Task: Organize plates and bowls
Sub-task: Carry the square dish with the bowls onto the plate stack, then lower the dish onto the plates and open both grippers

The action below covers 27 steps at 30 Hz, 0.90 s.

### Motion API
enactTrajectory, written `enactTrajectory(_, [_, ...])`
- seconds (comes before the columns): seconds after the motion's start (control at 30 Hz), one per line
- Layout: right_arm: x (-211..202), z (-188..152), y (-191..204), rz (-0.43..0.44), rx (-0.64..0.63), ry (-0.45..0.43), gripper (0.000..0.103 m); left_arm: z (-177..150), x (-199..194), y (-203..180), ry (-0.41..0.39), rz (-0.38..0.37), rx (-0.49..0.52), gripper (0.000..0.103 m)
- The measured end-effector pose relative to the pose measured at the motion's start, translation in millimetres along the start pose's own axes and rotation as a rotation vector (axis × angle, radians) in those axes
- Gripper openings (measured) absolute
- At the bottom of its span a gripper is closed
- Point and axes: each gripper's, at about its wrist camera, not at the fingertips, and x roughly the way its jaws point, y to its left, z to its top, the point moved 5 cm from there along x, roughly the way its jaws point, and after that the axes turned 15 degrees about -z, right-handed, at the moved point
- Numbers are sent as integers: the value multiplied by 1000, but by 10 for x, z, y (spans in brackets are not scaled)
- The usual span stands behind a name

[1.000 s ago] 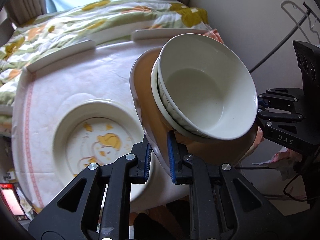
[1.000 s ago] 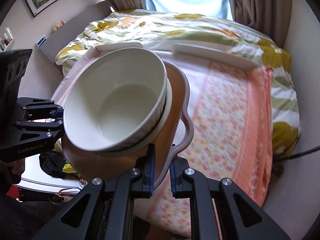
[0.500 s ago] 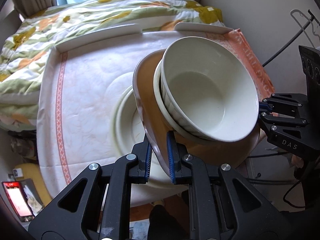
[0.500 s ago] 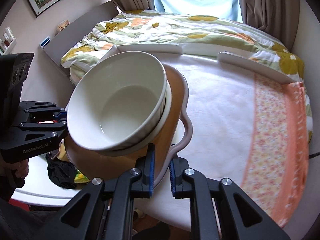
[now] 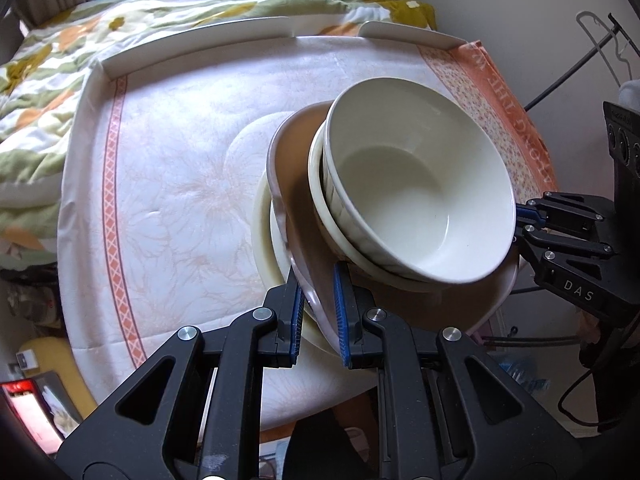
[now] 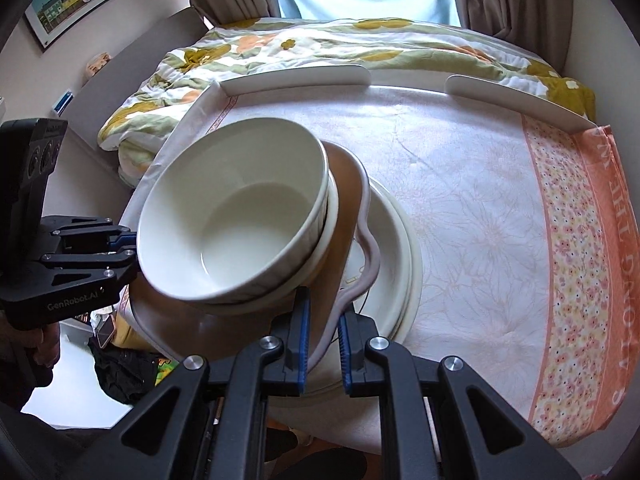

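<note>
Right view alone shows cream plates point(image 6: 400, 240) beneath brown tray point(image 6: 344, 184)

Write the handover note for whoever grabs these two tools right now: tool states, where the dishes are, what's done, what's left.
Left tool: shut on the near rim of the brown plate.
Right tool: shut on the opposite, wavy rim of the same plate.
Load: two nested white bowls sit on the brown plate, carried between both tools and tilted.
Position: the plate is over the cream plate that lies on the clothed table; whether they touch is unclear.
Done: bowls stacked on the brown plate and brought above the cream plate.
Left: level the load, lower it onto the cream plate, open both tools.
</note>
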Motion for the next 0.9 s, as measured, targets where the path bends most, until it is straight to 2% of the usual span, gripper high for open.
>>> enactTrajectory(0.43, [-7, -42, 5, -30, 38, -7, 12, 14, -15, 4, -12, 6, -11, 12])
enactTrajectory(0.67, [-79, -31, -32, -66, 36, 2, 12, 107, -359, -92, -49, 97, 55, 14])
enactTrajectory(0.77, [-156, -47, -75, -62, 55, 12, 12, 94, -511, -149, -61, 110, 70, 14])
enactTrajectory(0.9, [-408, -77, -114, -82, 64, -35, 12, 20, -771, -300, -120, 101, 90, 18])
